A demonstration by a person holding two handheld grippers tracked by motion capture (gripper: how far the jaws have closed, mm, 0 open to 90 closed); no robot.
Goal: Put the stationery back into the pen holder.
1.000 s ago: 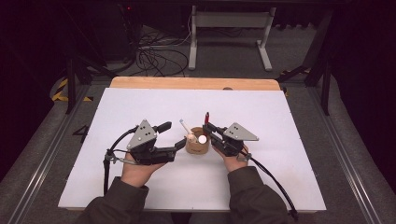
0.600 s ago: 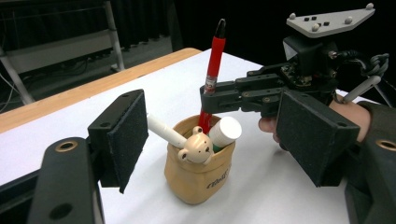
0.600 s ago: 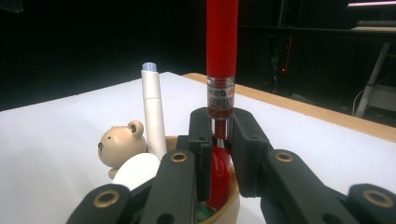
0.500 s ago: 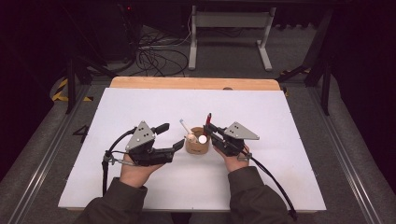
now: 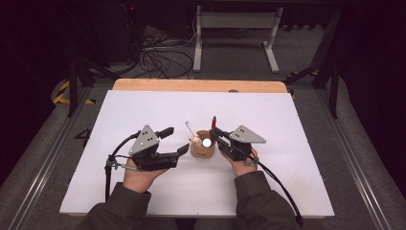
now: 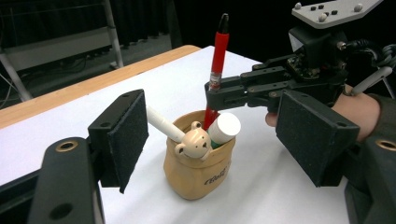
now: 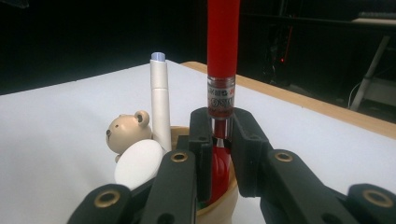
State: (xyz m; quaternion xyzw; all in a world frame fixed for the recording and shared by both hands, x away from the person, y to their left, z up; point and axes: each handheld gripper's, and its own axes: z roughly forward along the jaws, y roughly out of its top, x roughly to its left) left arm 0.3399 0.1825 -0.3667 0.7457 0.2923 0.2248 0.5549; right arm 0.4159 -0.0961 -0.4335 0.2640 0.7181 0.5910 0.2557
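Clamped in the right gripper (image 7: 219, 135), the red pen (image 7: 223, 46) is held upright, its lower end just inside the tan pot (image 6: 198, 175) directly beneath the jaws, while the left gripper (image 6: 212, 140) is kept open beside the pot

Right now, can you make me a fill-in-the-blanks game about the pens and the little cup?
1. The right gripper is shut on the ____ pen.
2. The bear sits in the tan ____.
3. The left gripper has ____ jaws beside the cup.
4. The cup stands on the ____ table.

Missing words: red; cup; open; white
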